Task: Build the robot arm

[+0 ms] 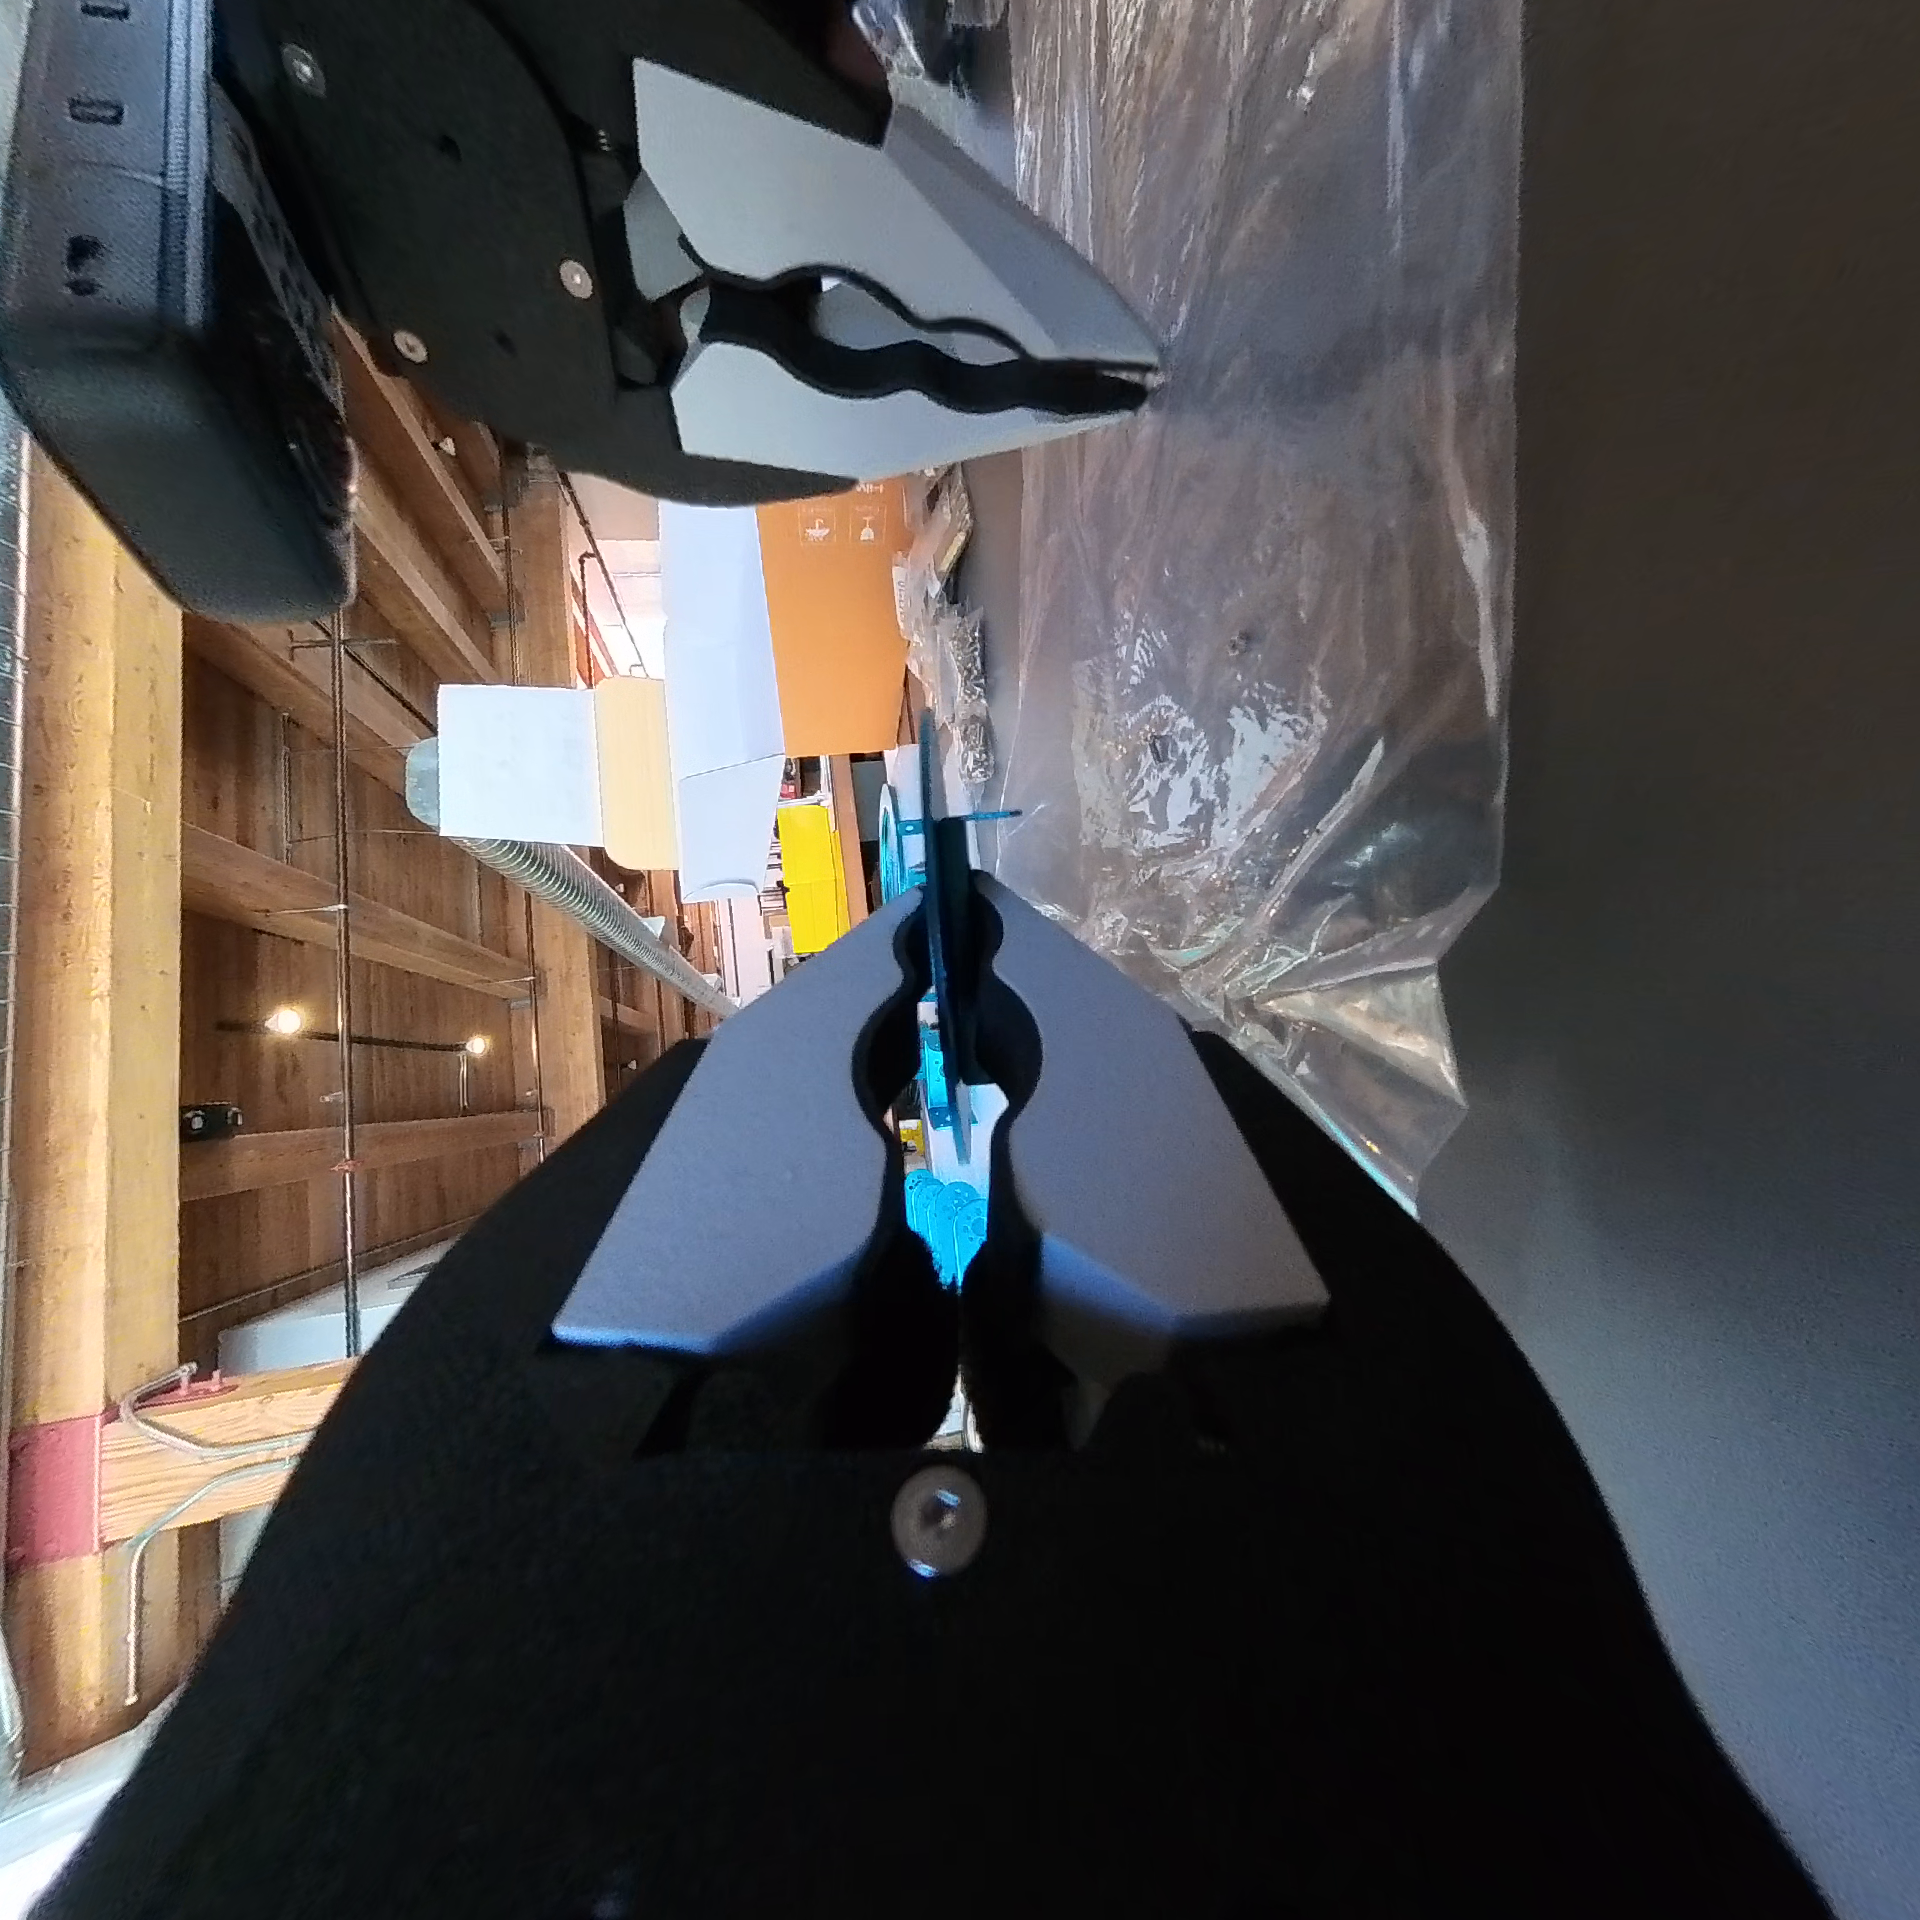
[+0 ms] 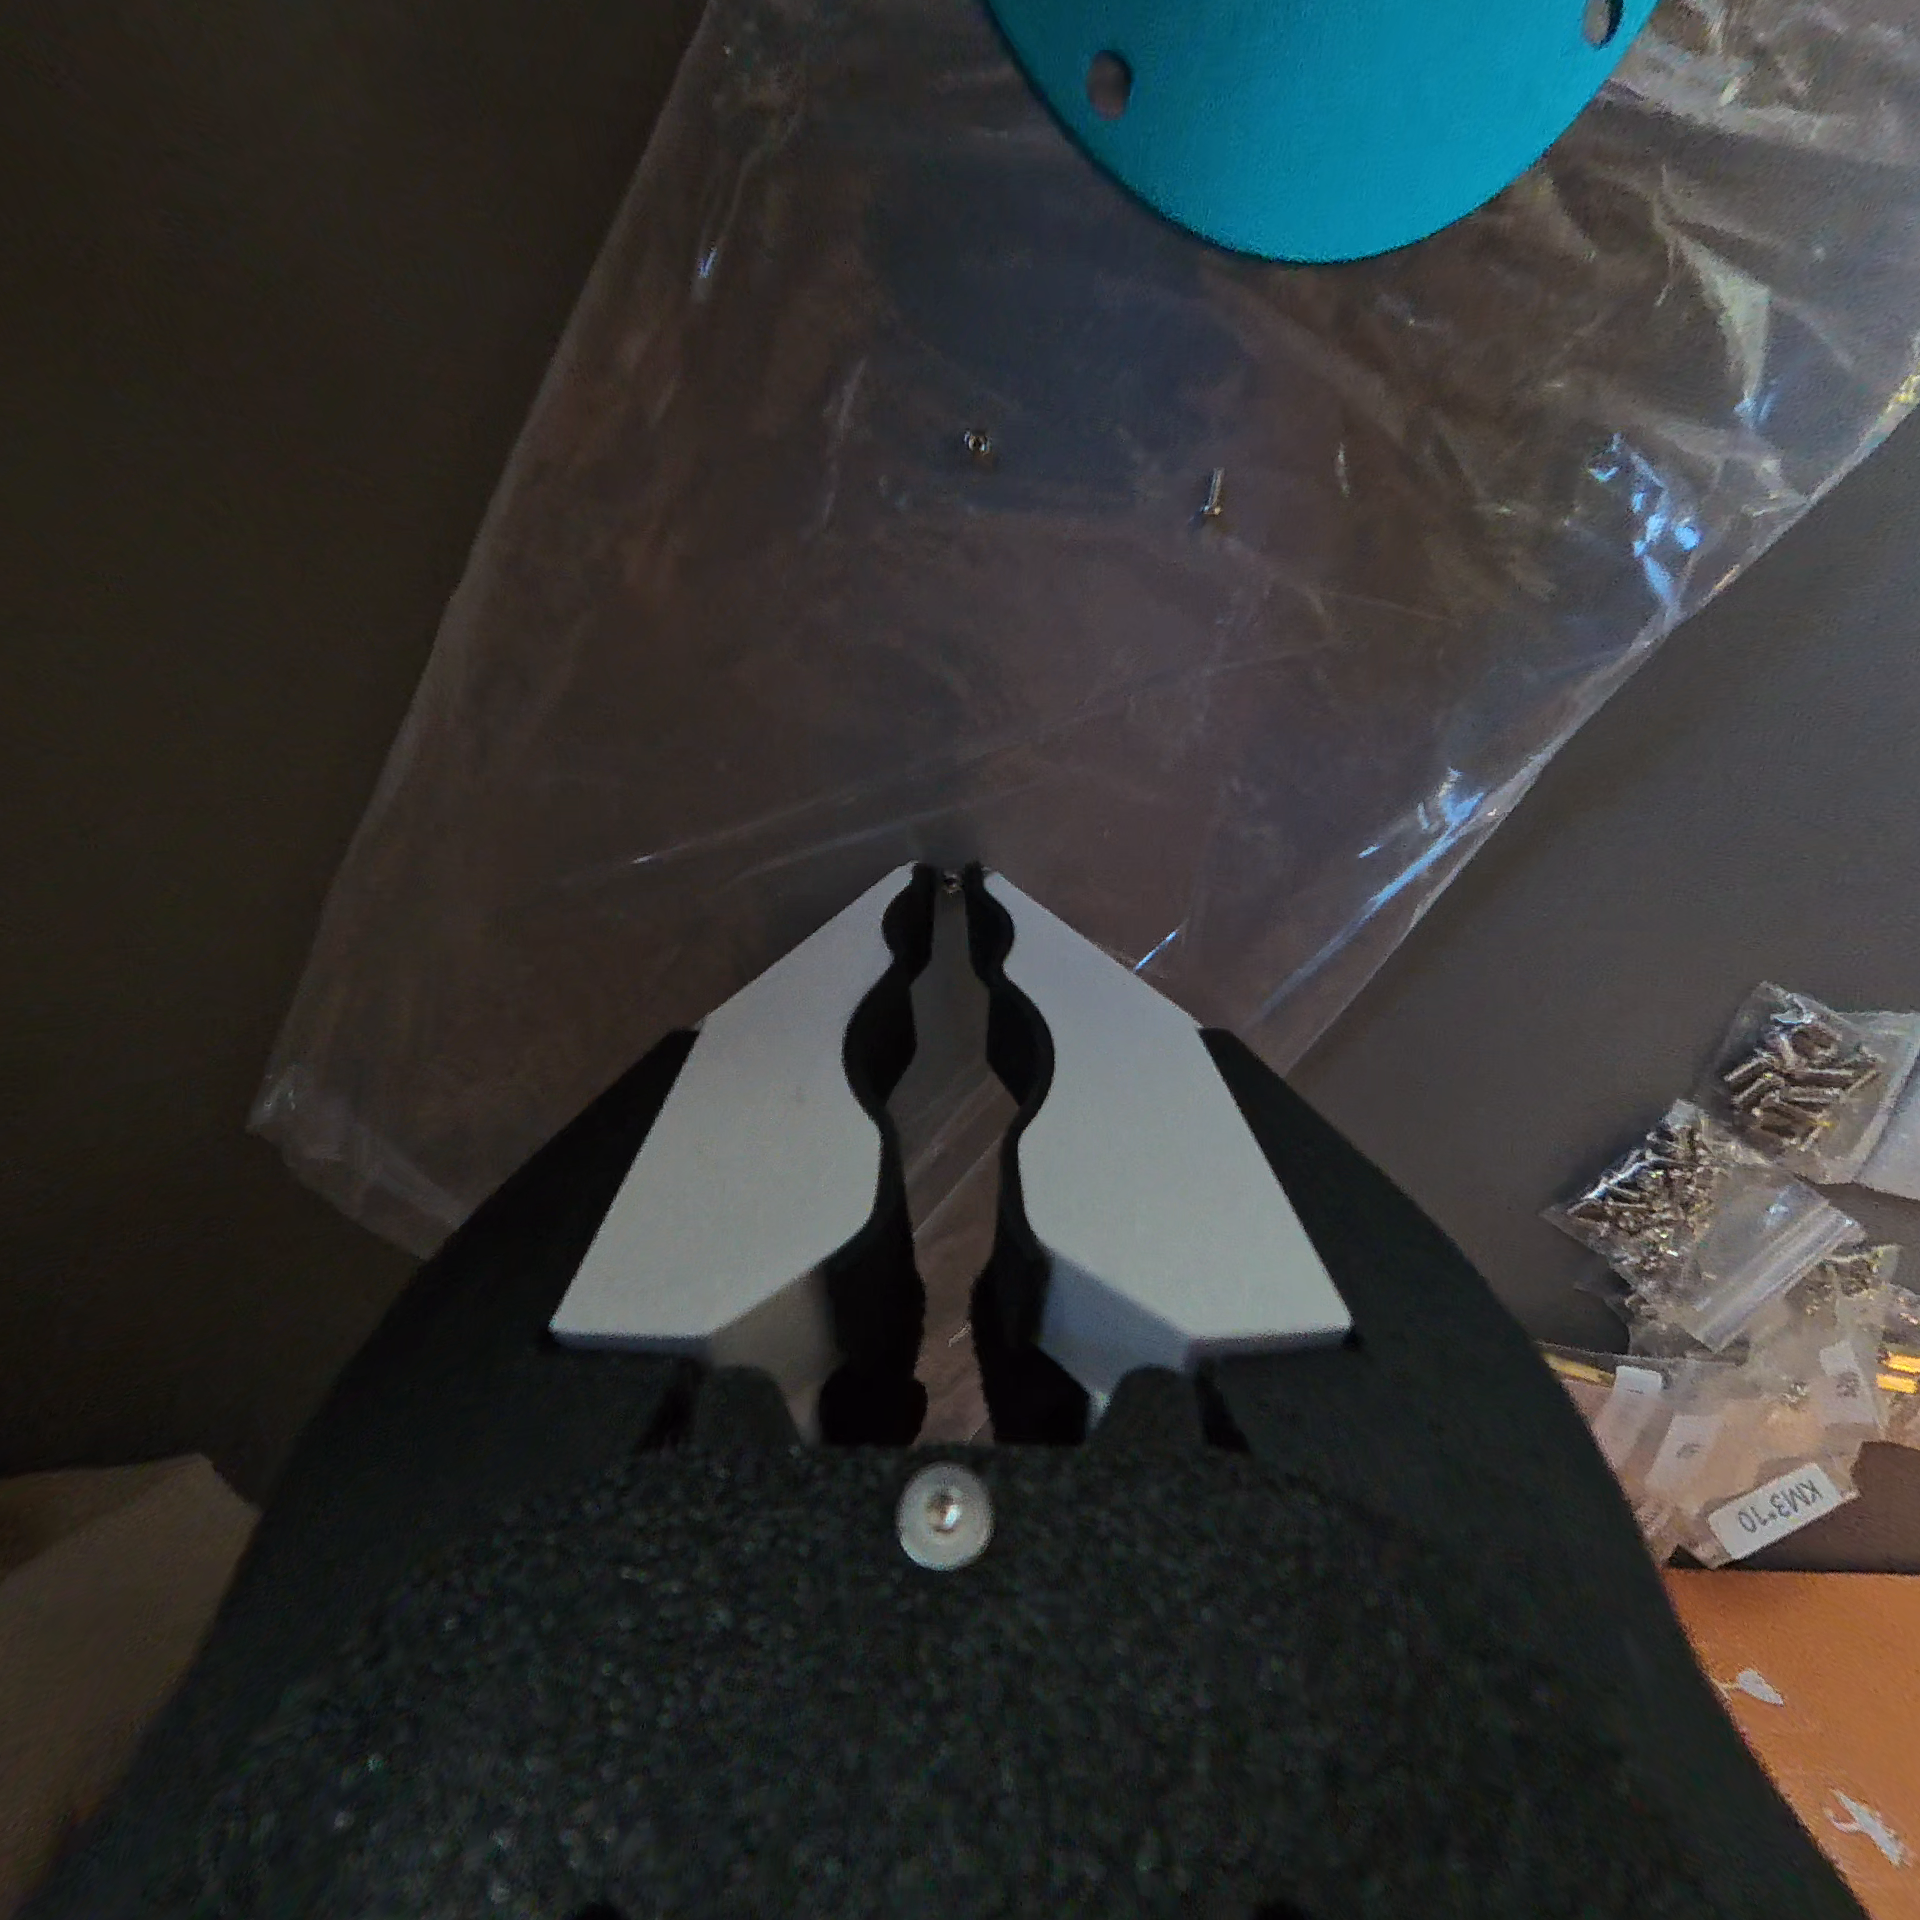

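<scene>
Now the left gripper (image 1: 961, 894) is clamping a thin teal disc (image 1: 943, 914) edge-on between its pads, held up off the dark table (image 1: 1714, 935). Ahead of it the right gripper (image 1: 1138, 376) is pointing its tips down at the clear plastic bag (image 1: 1247, 623). From the right wrist view, the right gripper (image 2: 945, 878) is pinching a tiny silver screw (image 2: 949, 881), jaws nearly together, tips touching the bag (image 2: 935, 644). Beyond those tips two more loose screws (image 2: 1210, 501) are lying on the plastic, with bare film around them, and the disc (image 2: 1299, 135) is hanging at the far edge. Off to its right, small zip bags of hardware (image 2: 1714, 1164) are crowding together, some carrying white printed labels.
</scene>
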The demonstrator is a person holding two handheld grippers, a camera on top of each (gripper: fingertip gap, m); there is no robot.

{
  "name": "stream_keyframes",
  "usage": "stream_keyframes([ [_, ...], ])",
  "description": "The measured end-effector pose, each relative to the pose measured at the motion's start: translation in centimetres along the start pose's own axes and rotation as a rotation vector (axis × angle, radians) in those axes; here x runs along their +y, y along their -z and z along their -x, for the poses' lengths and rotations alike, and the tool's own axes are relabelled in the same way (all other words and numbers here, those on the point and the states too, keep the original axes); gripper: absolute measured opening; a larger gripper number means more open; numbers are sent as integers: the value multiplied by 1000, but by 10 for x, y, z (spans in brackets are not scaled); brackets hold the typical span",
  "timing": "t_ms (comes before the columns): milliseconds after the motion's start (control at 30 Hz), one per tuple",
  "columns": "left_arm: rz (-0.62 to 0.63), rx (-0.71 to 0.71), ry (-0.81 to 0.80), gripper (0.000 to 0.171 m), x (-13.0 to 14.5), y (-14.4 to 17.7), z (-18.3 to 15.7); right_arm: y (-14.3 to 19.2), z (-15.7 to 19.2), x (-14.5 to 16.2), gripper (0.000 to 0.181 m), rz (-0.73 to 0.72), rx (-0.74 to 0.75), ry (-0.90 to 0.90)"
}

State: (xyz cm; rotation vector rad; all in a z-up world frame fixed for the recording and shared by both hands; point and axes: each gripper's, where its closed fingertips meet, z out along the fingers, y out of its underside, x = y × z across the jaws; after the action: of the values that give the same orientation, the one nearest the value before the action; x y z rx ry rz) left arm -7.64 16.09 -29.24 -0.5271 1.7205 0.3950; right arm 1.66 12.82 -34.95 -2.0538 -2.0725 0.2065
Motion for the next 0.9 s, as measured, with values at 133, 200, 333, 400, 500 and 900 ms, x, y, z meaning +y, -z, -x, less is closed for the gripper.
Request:
stream_keyframes([
  [133,5,12,7,0,2,-2,-3,-1,-1,-1,3,-8,-11,-4],
  [200,6,19,5,1,3,-3,-5,-1,-2,-1,3,-13,-28,-18],
  [333,2,21,3,1,1,-2,-6,0,-2,-1,4,-17,-23,-4],
  [400,-2,18,1,1,0,-2,-5,0,-1,-1,4,-17,-28,-7],
  [500,-4,22,4,1,0,-2,-6,1,-1,0,5,-12,-25,-9],
  [900,-9,28,-1,1,-2,-2,-9,-1,-2,0,2,-11,-22,-9],
])
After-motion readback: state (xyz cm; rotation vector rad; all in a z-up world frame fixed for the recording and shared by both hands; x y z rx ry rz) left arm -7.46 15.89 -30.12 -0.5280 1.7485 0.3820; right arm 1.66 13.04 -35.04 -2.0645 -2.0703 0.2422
